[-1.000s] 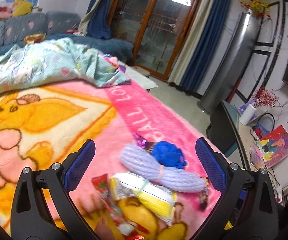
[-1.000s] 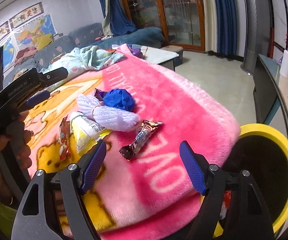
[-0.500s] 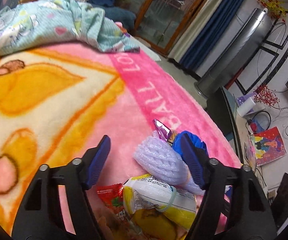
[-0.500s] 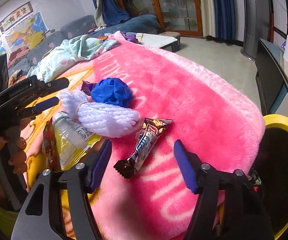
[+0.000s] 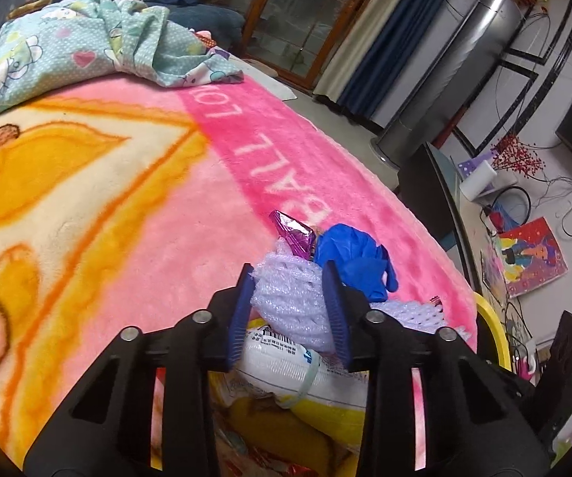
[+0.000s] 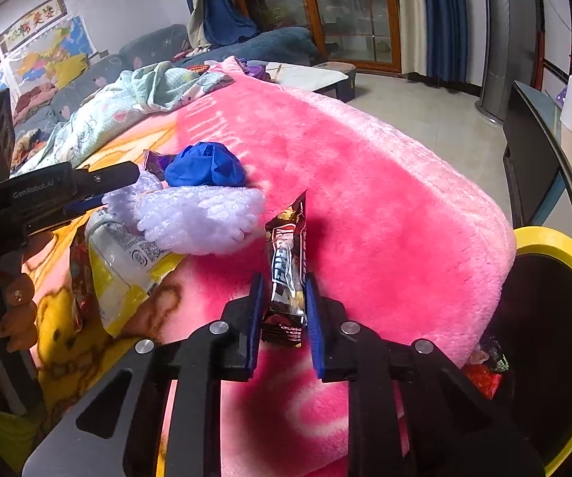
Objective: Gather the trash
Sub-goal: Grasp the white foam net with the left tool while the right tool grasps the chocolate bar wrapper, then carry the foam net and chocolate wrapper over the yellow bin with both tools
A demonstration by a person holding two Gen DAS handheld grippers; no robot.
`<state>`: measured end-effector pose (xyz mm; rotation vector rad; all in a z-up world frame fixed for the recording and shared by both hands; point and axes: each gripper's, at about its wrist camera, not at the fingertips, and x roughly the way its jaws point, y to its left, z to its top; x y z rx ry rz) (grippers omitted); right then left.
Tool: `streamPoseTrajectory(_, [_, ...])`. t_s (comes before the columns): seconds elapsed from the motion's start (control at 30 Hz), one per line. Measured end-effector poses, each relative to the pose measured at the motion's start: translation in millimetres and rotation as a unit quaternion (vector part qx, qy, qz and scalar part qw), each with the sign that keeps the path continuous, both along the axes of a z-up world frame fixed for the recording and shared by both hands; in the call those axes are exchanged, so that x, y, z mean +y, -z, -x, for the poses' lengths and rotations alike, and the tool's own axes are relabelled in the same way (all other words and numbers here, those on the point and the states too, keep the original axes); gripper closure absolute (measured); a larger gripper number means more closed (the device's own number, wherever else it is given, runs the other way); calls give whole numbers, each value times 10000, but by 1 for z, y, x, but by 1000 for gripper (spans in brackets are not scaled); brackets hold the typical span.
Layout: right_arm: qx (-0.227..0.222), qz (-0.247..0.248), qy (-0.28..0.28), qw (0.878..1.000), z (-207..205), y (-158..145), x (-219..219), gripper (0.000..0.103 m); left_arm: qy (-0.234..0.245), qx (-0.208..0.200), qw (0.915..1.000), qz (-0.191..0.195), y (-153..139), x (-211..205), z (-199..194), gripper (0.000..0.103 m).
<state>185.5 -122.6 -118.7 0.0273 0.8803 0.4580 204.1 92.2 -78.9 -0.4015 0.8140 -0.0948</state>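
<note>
Trash lies in a small heap on the pink blanket (image 6: pixel 365 206), near the yellow-rimmed bin (image 6: pixel 556 238) at its edge. We hold the left gripper (image 5: pixel 289 284) with its jaws pinching the white foam net (image 5: pixel 290 306). Our right gripper (image 6: pixel 282 298) has its jaws pinching the lower end of the chocolate bar wrapper (image 6: pixel 288 262), which stands nearly upright. Touching the foam net on its far side sit the crumpled blue glove (image 5: pixel 355 258) and a purple foil wrapper (image 5: pixel 296 234); under its near side lies a yellow-and-white snack bag (image 6: pixel 123 254).
</note>
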Motion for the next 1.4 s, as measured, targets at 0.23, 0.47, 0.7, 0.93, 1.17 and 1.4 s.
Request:
streamPoseTrajectory(0.23, [38,-28,-47,10000,3,-2,-2,85,59,-153,9998,67,-10,-5,16,84])
streamPoseTrajectory(0.47, [124,-84,-42,9999,4,-3,-5,86,109,-181,9997,141,-17,-6,29,83])
streamPoseTrajectory(0.7, [176,-135,-9,9998,4,-7,-8,86,210,-195,9993,237,-23,-8,46,89])
streamPoseTrajectory(0.93, [119,-149,46,9998,5,-15,-17,86,456,-94,9984,323,-27,-18,61,91])
streamPoseTrajectory(1.17, [55,-100,101,9999,10,-20,-35,86,757,213,9965,274,-17,-36,76,92])
streamPoseTrajectory(1.4, [-53,-171,286,9994,12,-33,-60,86,1062,194,9939,212,-10,-65,87,92])
